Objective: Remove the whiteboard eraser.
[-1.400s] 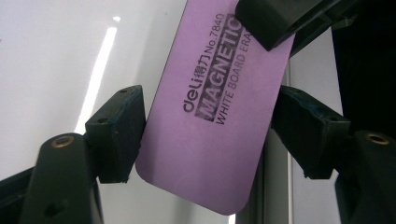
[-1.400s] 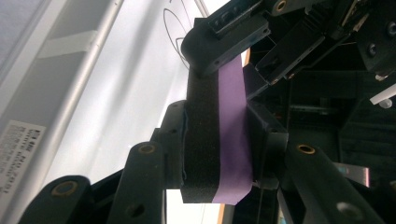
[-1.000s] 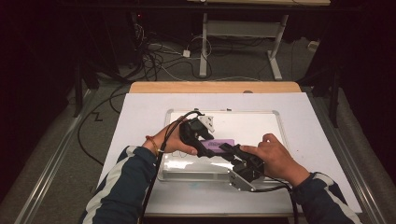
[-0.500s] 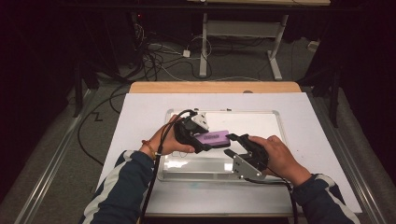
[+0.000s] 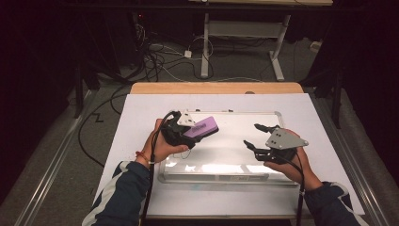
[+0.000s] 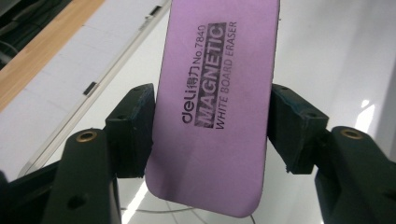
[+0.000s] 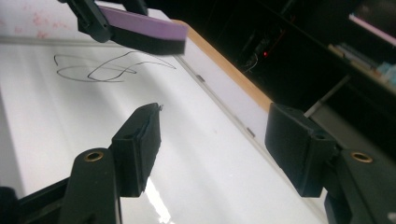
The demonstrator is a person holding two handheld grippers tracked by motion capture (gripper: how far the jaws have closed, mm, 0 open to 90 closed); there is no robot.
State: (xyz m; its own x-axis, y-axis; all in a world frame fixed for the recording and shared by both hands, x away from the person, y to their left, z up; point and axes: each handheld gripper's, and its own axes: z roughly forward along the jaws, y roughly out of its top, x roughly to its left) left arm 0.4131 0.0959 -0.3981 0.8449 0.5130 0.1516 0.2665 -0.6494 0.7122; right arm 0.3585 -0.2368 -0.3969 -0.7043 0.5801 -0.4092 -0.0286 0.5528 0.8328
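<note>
A purple magnetic whiteboard eraser [image 5: 201, 127] is clamped by its long edges in my left gripper [image 5: 194, 133], held just above the left part of a white whiteboard [image 5: 226, 150]. In the left gripper view the eraser [image 6: 215, 102] sits between both pads of my left gripper [image 6: 212, 116], printed face up. My right gripper [image 5: 251, 134] hovers over the board's right part, open and empty. Seen from my right gripper [image 7: 219, 140], the eraser [image 7: 144, 30] hangs above a black scribble [image 7: 102, 67] on the board [image 7: 70, 121].
The board lies on a white sheet [image 5: 141, 117] covering the table, whose wooden far edge [image 5: 216, 88] shows. Beyond it are floor cables [image 5: 160, 56] and a white desk frame [image 5: 244, 33]. The surroundings are dark.
The grippers were close together over the board's middle. My right gripper has drawn away to the right and stands open. My left gripper has carried the eraser toward the back left.
</note>
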